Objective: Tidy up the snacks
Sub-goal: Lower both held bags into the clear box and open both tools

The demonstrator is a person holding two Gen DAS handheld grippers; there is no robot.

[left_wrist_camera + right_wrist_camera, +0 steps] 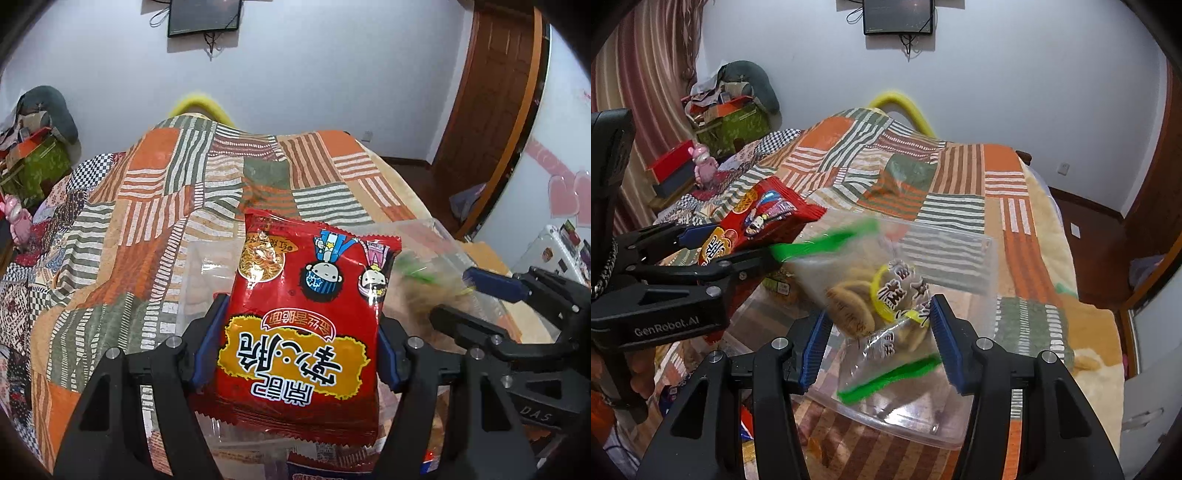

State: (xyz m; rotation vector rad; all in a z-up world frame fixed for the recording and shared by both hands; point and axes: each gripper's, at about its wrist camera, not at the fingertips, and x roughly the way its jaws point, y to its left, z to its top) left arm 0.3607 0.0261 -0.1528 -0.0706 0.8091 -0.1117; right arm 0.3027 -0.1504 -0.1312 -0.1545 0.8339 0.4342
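My left gripper (295, 347) is shut on a red noodle snack bag (306, 317) and holds it above a clear plastic bin (207, 266). The bag also shows in the right wrist view (757, 221), with the left gripper (716, 247) at the left. My right gripper (877, 347) is open. A clear bag of biscuits with green edges (871, 295), blurred, lies between and just beyond its fingers, over the clear bin (953, 258). The right gripper (465, 295) shows at the right of the left wrist view.
A patchwork quilt (894, 173) covers the bed beneath the bin. More snack packs lie at the near edge (325, 469). Boxes and a pink toy (703, 166) stand at the far left by the curtain. A wooden door (491, 92) is at the right.
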